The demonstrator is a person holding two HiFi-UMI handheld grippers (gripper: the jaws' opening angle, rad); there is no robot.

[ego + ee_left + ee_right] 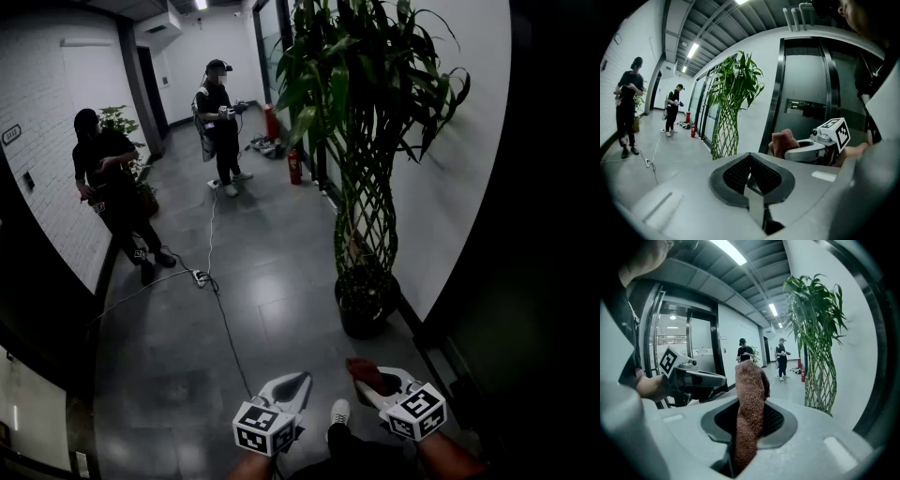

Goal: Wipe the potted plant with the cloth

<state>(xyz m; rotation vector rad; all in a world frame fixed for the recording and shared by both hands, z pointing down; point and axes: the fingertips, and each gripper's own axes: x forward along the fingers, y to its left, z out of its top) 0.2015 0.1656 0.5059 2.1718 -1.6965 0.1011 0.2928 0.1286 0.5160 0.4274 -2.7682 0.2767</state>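
The reddish-brown terry cloth [750,408] stands lengthwise forward out of the right gripper [370,378], which clamps its lower end. The left gripper [295,382] is closed on nothing. Ahead, the tall green plant with lattice-woven stems [367,202] rises upright from a seemingly dark round pot [366,305] beside the white wall [464,187]; open grey tiled floor [262,281] lies left.

Two white two-jaw grippers [300,380] [373,382], one reddish-brown terry cloth [363,370], two green potted plants [366,141] [118,119], two dark-clothed standing people [112,187] [221,117], two red fire extinguishers [293,167] [272,122].
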